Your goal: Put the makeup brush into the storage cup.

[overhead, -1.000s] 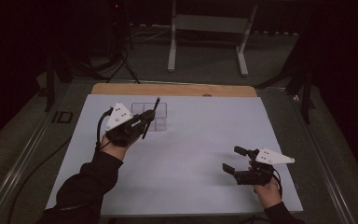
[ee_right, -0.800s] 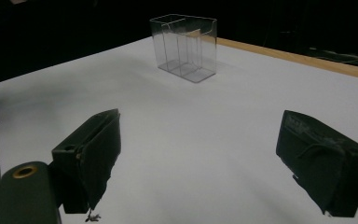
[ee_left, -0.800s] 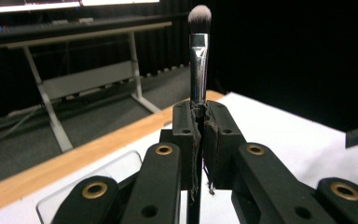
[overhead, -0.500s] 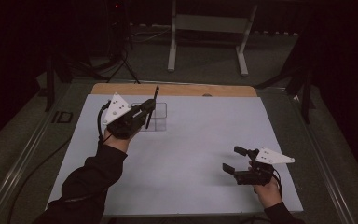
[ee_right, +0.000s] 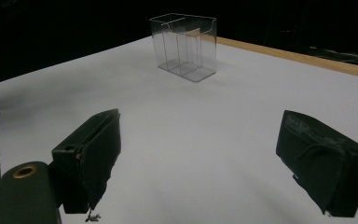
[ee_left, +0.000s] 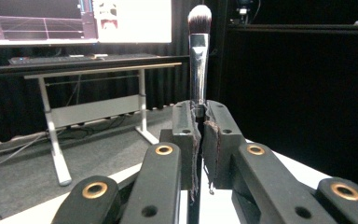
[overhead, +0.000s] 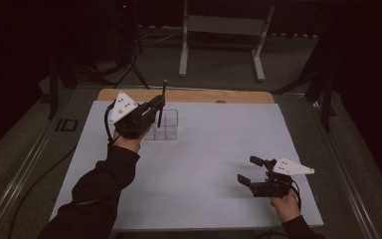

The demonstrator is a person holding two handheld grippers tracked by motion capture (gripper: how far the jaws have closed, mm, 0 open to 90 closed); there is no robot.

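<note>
Item 1: slim makeup brush with silver metal ferrule and dark, pale-tipped bristles point(ee_left: 199, 56). Held upright, bristles uppermost, handle clamped between the two black fingers of the left gripper point(ee_left: 200, 135); ferrule and bristle head stand clear above the fingertips, the handle's lower end runs down between the finger arms. In the high view the brush point(overhead: 163, 94) rises above the left gripper point(overhead: 155, 107), which is raised at the far left part of the worktop

Item 2: clear plastic organiser box with upright dividers point(ee_right: 185, 44). Stands on the white worktop point(ee_right: 214, 121), open top up, compartments see-through and apparently unfilled. In the high view the organiser point(overhead: 164, 124) sits just beside and partly behind the left gripper, near the far wooden edge strip point(overhead: 199, 95)

Item 3: right gripper point(ee_right: 205, 163), fingers spread wide, nothing between them; low over the worktop at the near right corner in the high view point(overhead: 252, 172), well apart from organiser and brush

Surroundings: grey metal-framed stand point(overhead: 223, 30) on the floor beyond the worktop; lit monitor point(ee_left: 79, 21) on a desk in the left gripper view
</note>
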